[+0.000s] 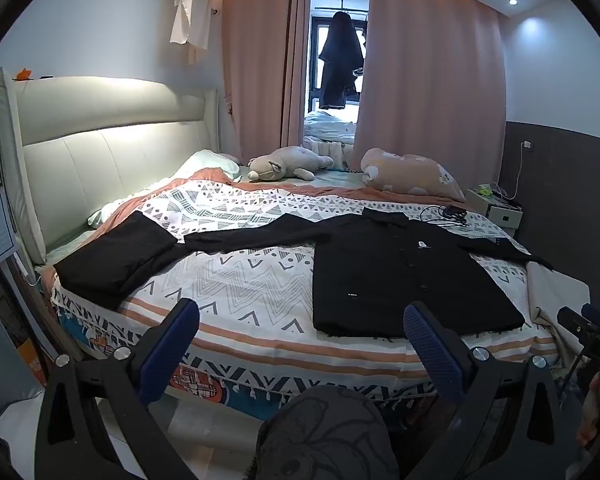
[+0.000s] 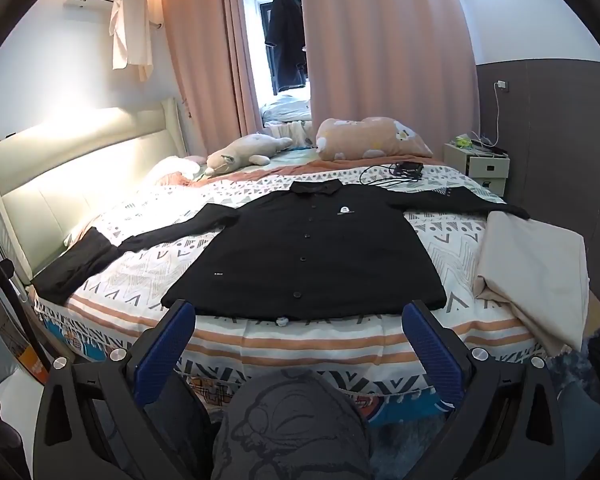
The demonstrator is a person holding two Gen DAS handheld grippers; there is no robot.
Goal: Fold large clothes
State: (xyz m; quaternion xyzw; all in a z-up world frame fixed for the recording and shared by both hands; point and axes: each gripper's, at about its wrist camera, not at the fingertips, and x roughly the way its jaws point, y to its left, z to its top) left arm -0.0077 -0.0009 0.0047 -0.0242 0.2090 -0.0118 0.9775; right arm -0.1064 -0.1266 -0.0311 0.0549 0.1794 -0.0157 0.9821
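A black shirt (image 2: 308, 252) lies flat and face up on the bed (image 2: 340, 344), buttoned, collar toward the far side, both sleeves spread out sideways. Its hem runs along the near edge of the bed. Left of the shirt, just past its sleeve cuff, sits a folded black garment (image 1: 120, 256). Right of the shirt lies a beige folded cloth (image 2: 536, 268). Beyond the collar are a cable bundle (image 2: 396, 171), a plush toy (image 2: 244, 154) and a pillow (image 2: 372, 138). The left gripper (image 1: 300, 322) and right gripper (image 2: 298, 320) both stand fully spread, holding nothing, short of the shirt's hem. A knee (image 2: 296, 420) shows below them.
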